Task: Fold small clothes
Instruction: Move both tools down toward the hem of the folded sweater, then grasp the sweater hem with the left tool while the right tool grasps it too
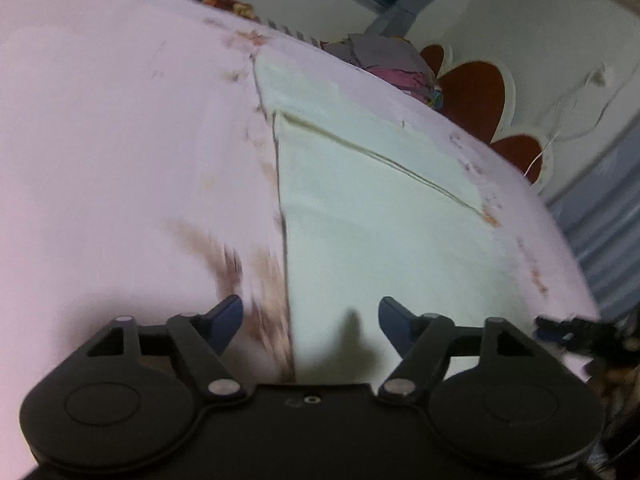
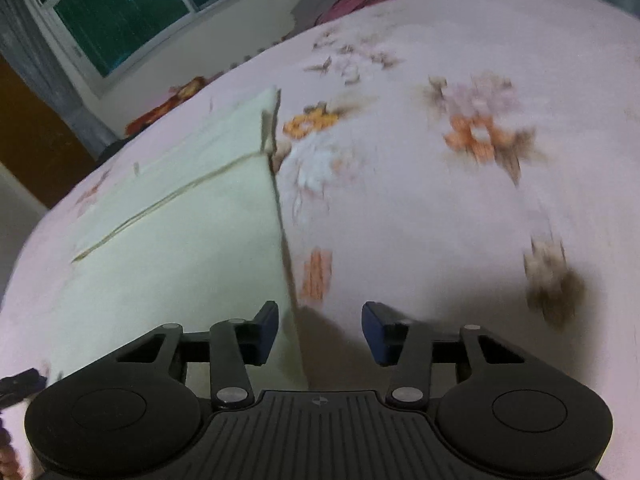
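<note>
A pale cream cloth [image 1: 360, 208] lies flat on a pink floral bedsheet [image 1: 100, 140], with a folded seam running across it. My left gripper [image 1: 310, 322] hovers over the cloth's left edge, its blue-tipped jaws wide apart and empty. In the right wrist view the same cloth [image 2: 180, 248] fills the left half, its right edge running down between the fingers. My right gripper [image 2: 320, 332] stands open over that edge, with nothing pinched. The sheet [image 2: 460, 220] spreads to the right.
A heap of grey and pink clothes [image 1: 388, 60] sits at the bed's far edge, beside a white and red headboard [image 1: 480, 92]. A window [image 2: 120, 4] and wall stand beyond the bed. The other gripper's dark tip [image 1: 568, 328] shows at the right edge.
</note>
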`<state>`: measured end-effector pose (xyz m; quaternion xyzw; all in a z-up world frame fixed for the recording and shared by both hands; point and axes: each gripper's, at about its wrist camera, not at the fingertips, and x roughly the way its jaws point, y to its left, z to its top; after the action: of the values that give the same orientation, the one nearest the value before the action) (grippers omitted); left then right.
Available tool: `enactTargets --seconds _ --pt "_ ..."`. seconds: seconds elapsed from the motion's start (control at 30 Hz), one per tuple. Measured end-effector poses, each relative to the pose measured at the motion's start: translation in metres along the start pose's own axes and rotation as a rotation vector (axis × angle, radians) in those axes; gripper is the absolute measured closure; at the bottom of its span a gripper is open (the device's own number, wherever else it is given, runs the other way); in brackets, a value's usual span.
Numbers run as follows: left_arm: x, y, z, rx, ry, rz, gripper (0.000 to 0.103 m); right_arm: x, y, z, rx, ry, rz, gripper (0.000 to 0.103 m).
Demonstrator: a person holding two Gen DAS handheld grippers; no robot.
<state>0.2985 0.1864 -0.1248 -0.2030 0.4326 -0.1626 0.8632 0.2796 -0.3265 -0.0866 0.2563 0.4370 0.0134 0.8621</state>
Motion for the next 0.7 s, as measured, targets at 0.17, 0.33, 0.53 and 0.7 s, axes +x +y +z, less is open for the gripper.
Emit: enactTargets --seconds 0.17,0.33,0.53,0.7 --pt "-0.021 0.001 -0.044 -0.097 0.008 -0.046 0.043 -0.028 -0.026 -0.040 0.074 0.045 0.135 0.056" --pt "-0.040 0.002 -0.082 -0.196 0.012 -0.086 0.056 -0.051 -0.038 -0.078 0.092 0.114 0.272 0.056" --pt "-0.045 0.002 -0.111 -0.271 0.000 -0.147 0.058 -0.067 -0.040 -0.104 0.104 0.149 0.370 0.056" --pt "-0.034 -0.013 -0.104 -0.224 -0.004 -0.077 0.072 -0.064 -0.044 -0.104 0.147 0.155 0.416 0.072"
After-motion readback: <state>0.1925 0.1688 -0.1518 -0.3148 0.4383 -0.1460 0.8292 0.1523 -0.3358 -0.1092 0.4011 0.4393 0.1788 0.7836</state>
